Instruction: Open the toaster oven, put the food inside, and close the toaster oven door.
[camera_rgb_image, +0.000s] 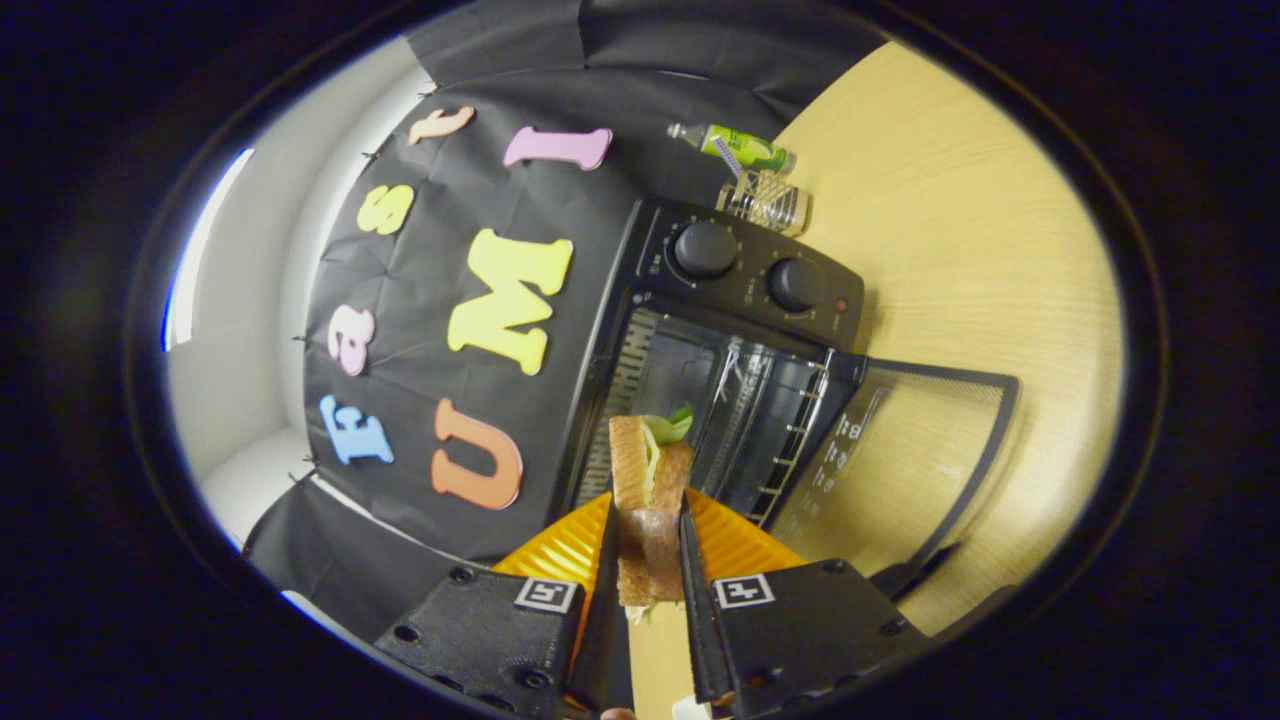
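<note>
A sandwich (648, 500) is held upright between the fingers of the gripper (650, 560), which are closed narrowly on its sides, just above an orange plate (555, 550) and in front of the toaster oven (745, 340), whose glass door (900, 450) is folded down open. The sandwich is judged light, soft and easily crushed — lettuce could slip out — so a gentle grip across the bread faces suits it. A pale wooden table (950, 250) is seen beneath, with two bottles (765, 175) lying beyond the oven.
</note>
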